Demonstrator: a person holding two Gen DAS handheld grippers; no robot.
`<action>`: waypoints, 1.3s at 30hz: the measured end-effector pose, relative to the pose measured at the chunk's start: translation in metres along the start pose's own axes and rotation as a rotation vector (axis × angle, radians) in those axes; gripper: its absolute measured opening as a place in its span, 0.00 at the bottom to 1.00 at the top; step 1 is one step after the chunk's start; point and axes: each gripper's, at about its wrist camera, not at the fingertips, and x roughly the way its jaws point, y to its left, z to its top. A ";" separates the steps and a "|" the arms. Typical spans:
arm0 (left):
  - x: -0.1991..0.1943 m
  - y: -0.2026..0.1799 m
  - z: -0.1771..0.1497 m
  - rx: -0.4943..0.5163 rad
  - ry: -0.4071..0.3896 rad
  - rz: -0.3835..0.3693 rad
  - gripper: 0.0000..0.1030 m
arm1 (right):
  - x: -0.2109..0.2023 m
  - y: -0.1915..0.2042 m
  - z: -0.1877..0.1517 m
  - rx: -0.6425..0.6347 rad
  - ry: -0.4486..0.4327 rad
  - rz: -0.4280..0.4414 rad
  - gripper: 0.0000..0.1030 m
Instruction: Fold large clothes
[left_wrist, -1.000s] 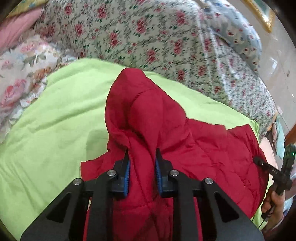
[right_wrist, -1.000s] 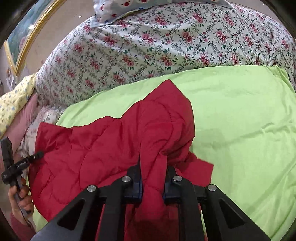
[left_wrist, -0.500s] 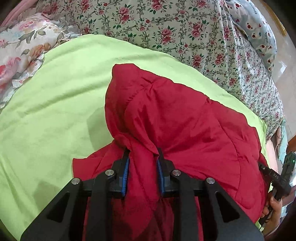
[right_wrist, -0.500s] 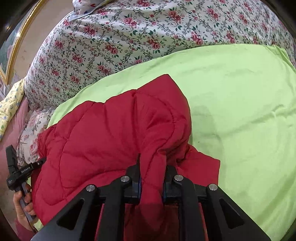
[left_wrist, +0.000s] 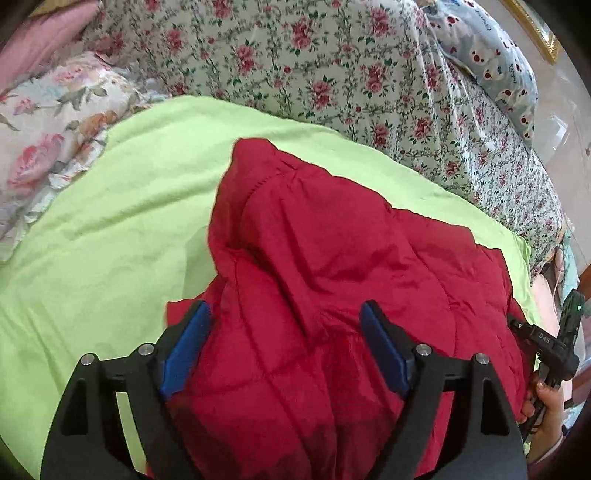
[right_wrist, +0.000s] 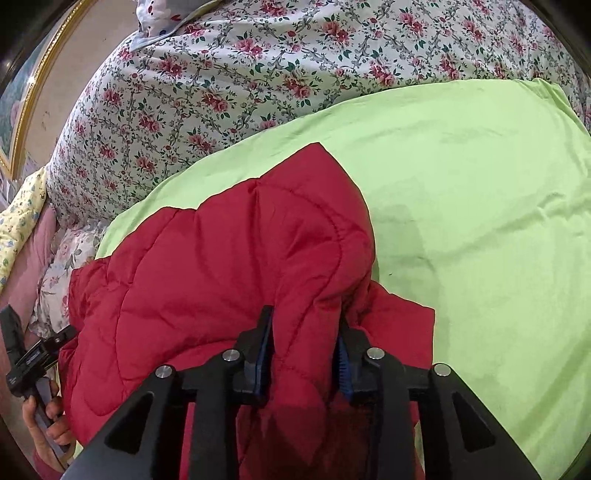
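Release is the step in hand, judging from both views: one fold of the jacket has been laid over and the grippers are letting go of it.

Left wrist view: the left gripper (left_wrist: 284, 345) stands wide, its jaws opening, both blue pads (left_wrist: 184, 349) clear of the cloth though the red quilted jacket (left_wrist: 332, 258) bulges up between them. The jacket lies on a green sheet (left_wrist: 103, 229) spread over a bed with a floral cover (left_wrist: 332, 74). One folded layer sits on top of the rest, its rounded end pointing toward the far side of the bed. At the right edge a hand (left_wrist: 546, 402) grips the handle of the other gripper. One floral pillow (left_wrist: 48, 133) shows at the left, and one pale blue pillow (left_wrist: 491, 55) at the top right.

Right wrist view: the right gripper (right_wrist: 304, 347) is narrow, its jaws opening, with a ridge of the jacket (right_wrist: 221, 258) rising between them; the pads look to touch the cloth lightly at most, and a firm pinch cannot be made out. The green sheet (right_wrist: 480, 184) lies bare to the right. A hand (right_wrist: 44, 417) with the other gripper's handle shows at the lower left.

Count: one jacket, one sheet, two grippers, two hands.

The next move probably calls for drawing both grippers back without dragging the puffy top layer, then taking fresh hold at an edge for a second fold.
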 end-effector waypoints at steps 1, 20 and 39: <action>-0.004 0.000 -0.002 0.001 -0.005 0.012 0.82 | -0.001 -0.001 0.000 0.004 -0.003 0.000 0.35; -0.054 -0.010 -0.051 0.042 -0.032 0.011 0.82 | -0.065 0.009 -0.025 -0.038 -0.130 -0.031 0.69; -0.074 -0.043 -0.093 0.126 -0.018 -0.069 0.82 | -0.100 0.074 -0.097 -0.234 -0.118 -0.006 0.73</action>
